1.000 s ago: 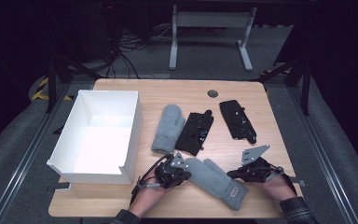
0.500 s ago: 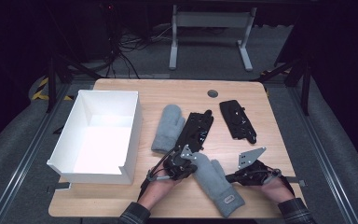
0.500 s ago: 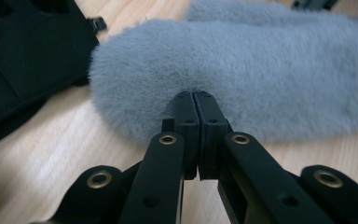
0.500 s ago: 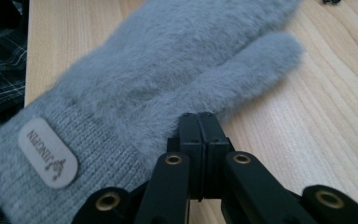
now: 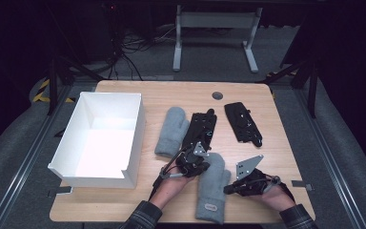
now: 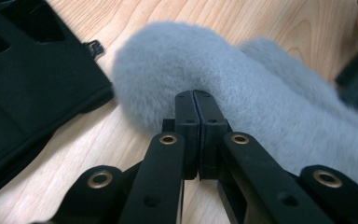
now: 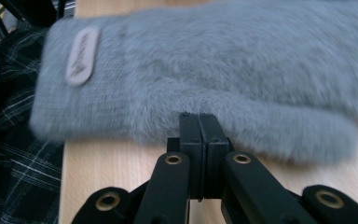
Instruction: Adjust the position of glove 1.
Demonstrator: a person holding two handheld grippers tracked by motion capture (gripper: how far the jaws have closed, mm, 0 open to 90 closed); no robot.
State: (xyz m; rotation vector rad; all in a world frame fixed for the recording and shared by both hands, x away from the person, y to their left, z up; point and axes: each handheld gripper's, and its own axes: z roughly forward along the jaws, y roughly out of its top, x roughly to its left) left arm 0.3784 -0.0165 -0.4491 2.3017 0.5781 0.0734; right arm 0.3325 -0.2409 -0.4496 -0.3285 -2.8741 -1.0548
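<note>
The wooden bench [image 5: 171, 98] carries everything here. Largest on it is the white open box [image 5: 100, 138], set along the left edge with its near wall toward the front. Next in size come the two grey mittens: one mitten [image 5: 170, 130] lies flat near the bench's middle, just right of the box, fingers toward the far edge; the other, the near mitten [image 5: 213, 188], lies by the front edge between the two hands, cuff with its small label toward the person. A black glove [image 5: 199, 131] rests against the right side of the middle mitten, and a second black glove [image 5: 243, 123] lies apart from it toward the right edge. The left gripper [image 5: 201, 162] sits at the fingertip end of the near mitten; in the left gripper view its jaws are pressed together at the fleece [image 6: 242, 88], pinching its edge. The right gripper [image 5: 228, 189] meets the mitten's right side, jaws likewise closed tight on the fuzzy thumb edge [image 7: 242, 126]. A small dark round disc [image 5: 217, 95] sits near the far edge.
</note>
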